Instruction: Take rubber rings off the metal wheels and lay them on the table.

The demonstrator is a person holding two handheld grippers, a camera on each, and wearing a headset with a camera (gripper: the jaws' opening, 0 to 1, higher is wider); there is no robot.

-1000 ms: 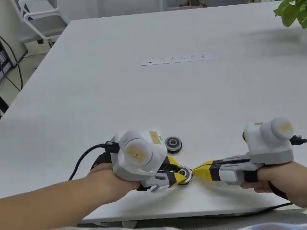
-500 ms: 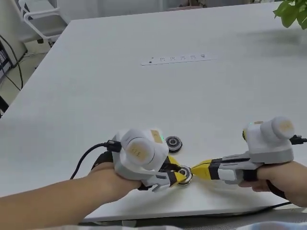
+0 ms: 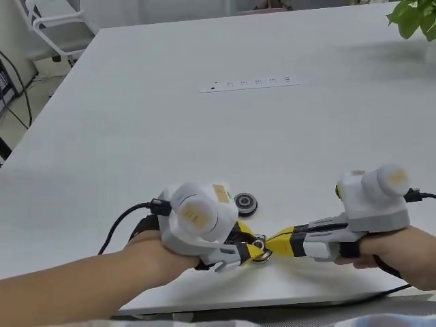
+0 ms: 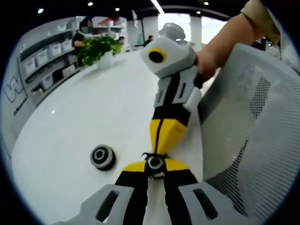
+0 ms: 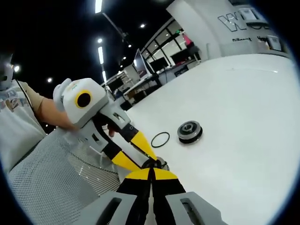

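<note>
Power strip [image 3: 252, 84] far back; second wheel [image 3: 246, 203] and loose ring [image 5: 160, 139] just beside jaws; metal wheel [image 4: 154, 164] clamped in left gripper [image 3: 251, 249], right gripper [image 3: 274, 242] pinched closed at its rim.

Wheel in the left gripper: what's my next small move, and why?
Probably draw the right gripper away to peel the ring off: the left gripper clamps the wheel, and the right's jaws are pinched shut at its rim.
</note>
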